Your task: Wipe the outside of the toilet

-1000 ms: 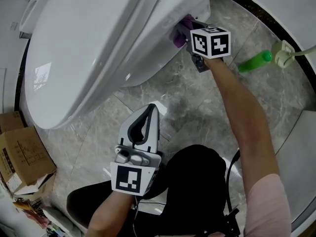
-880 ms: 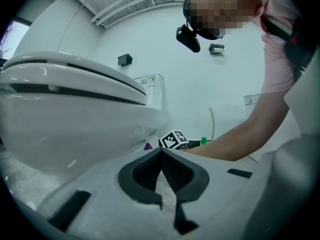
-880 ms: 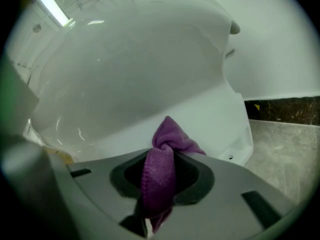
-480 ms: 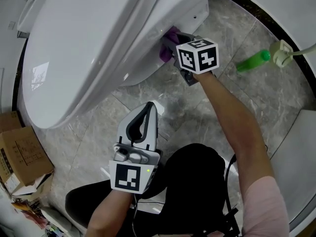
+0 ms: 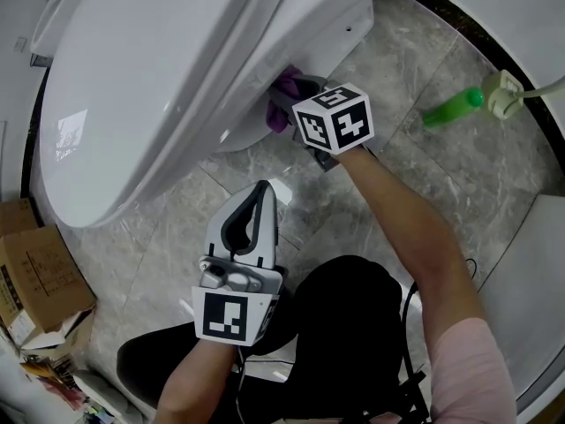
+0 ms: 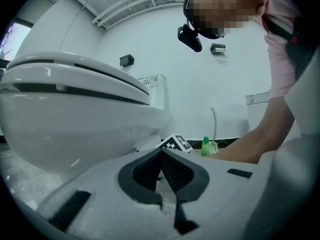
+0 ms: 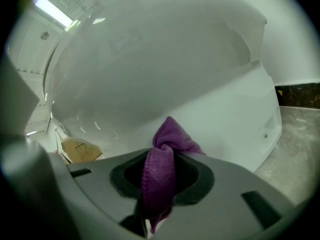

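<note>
A white toilet (image 5: 159, 78) with its lid down fills the upper left of the head view. My right gripper (image 5: 291, 100) is shut on a purple cloth (image 5: 282, 91) and presses it against the underside of the bowl's right flank. In the right gripper view the purple cloth (image 7: 162, 171) bulges out between the jaws against the white bowl (image 7: 165, 74). My left gripper (image 5: 263, 191) hovers over the floor below the bowl, jaws shut with nothing between them. The left gripper view looks at the toilet (image 6: 75, 119) from the side.
A green bottle (image 5: 452, 108) lies on the grey marble floor (image 5: 371, 148) at the right, near a white fitting with a hose (image 5: 512, 94). Cardboard boxes (image 5: 40, 276) sit at the lower left. A white curved wall (image 5: 538, 290) bounds the right side.
My right gripper has slid the purple cloth leftward and forward along the bowl's underside. The left gripper has barely shifted.
</note>
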